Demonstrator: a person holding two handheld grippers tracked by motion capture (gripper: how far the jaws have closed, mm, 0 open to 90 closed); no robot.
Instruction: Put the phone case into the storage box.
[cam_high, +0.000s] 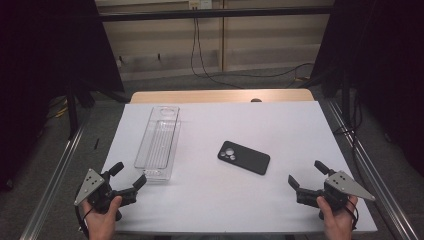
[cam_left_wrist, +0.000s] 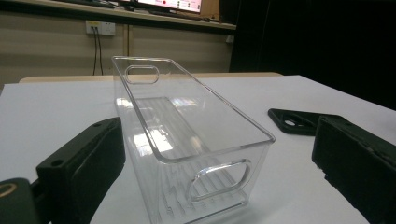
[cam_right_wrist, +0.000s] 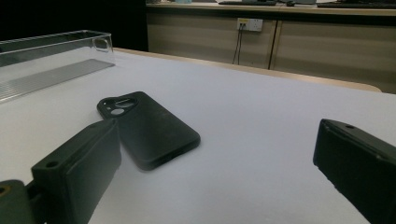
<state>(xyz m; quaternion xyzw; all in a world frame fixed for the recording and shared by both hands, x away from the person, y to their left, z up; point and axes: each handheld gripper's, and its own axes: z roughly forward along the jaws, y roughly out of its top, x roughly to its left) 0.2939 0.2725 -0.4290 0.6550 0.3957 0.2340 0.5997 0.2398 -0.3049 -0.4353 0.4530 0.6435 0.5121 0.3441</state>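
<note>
Lying flat on the white bench (cam_high: 300, 130), the black phone case (cam_high: 244, 157) sits beside a clear box (cam_high: 159, 142). Both tongs, left (cam_high: 131, 176) and right (cam_high: 306, 174), are wide open and hold nothing.

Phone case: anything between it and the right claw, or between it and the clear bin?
Nothing visible. The right claw is open, with bare white table between it and the phone case. From the case to the clear bin the surface is equally bare. The open left claw sits at the bin's near end.
</note>
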